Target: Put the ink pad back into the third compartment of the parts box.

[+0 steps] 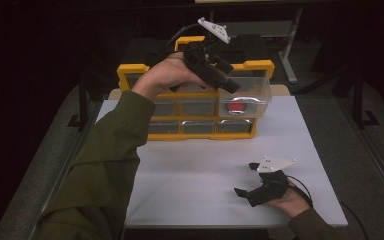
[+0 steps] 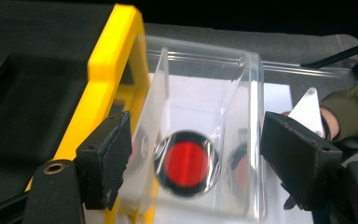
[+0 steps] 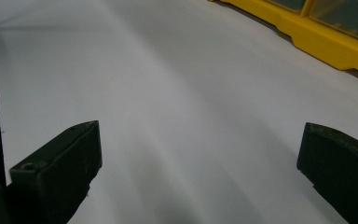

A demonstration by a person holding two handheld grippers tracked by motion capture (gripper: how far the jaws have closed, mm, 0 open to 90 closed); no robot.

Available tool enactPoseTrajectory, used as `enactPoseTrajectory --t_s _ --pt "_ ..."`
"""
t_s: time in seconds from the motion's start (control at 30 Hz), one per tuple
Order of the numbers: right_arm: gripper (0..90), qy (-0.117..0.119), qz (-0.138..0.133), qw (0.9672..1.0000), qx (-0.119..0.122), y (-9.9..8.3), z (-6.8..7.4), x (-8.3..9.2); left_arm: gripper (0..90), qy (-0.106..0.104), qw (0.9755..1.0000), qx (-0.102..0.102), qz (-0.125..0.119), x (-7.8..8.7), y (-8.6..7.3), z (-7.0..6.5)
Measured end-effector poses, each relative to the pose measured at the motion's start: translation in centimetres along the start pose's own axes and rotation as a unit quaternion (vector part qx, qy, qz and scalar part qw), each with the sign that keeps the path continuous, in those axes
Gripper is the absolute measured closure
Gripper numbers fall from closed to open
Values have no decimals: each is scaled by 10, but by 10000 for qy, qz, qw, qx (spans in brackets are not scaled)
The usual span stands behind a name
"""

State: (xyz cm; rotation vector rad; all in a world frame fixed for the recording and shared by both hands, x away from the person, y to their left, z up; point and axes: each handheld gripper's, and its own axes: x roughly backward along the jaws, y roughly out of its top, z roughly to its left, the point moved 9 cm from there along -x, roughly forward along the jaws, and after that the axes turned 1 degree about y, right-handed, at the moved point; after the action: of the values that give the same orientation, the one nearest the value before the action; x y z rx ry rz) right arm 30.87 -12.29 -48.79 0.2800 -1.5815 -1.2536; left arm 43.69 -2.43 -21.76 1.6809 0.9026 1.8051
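Red disc (image 2: 187, 161) already lies in the pulled-out clear drawer (image 2: 242, 140), right below the left tool (image 2: 193, 154), jaws apart, empty. Right tool (image 1: 247, 180) rests wide open on the counter (image 1: 190, 185); judged left: shutting the drawer into the yellow organizer (image 1: 130, 70).

We see the organiser frame (image 1: 130, 70) in yellow plastic, smooth and a little glossy. The pulled-out drawer (image 2: 249, 93) is clear plastic, shiny with reflections. The red disc (image 2: 186, 161) inside looks glossy, with a dark rim. The table top (image 1: 205, 170) is white and matt, like paper. The gripper pads (image 2: 107, 154) are black, matt and rough. The sleeve (image 1: 100, 170) is olive cloth.
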Motion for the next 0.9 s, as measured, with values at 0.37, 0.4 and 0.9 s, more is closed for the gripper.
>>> enactPoseTrajectory --t_s 0.37,0.4,0.9 --pt "0 -46 52 10000 -3 -2 0 -1 196 207 9997 85 -115 26 -32 -9" --pt "0 -50 67 10000 -2 -2 0 -1 189 222 9996 126 -147 29 -41 -11" --pt "0 -64 126 9999 23 -3 1 -3 141 526 9982 244 -131 26 -98 -28"
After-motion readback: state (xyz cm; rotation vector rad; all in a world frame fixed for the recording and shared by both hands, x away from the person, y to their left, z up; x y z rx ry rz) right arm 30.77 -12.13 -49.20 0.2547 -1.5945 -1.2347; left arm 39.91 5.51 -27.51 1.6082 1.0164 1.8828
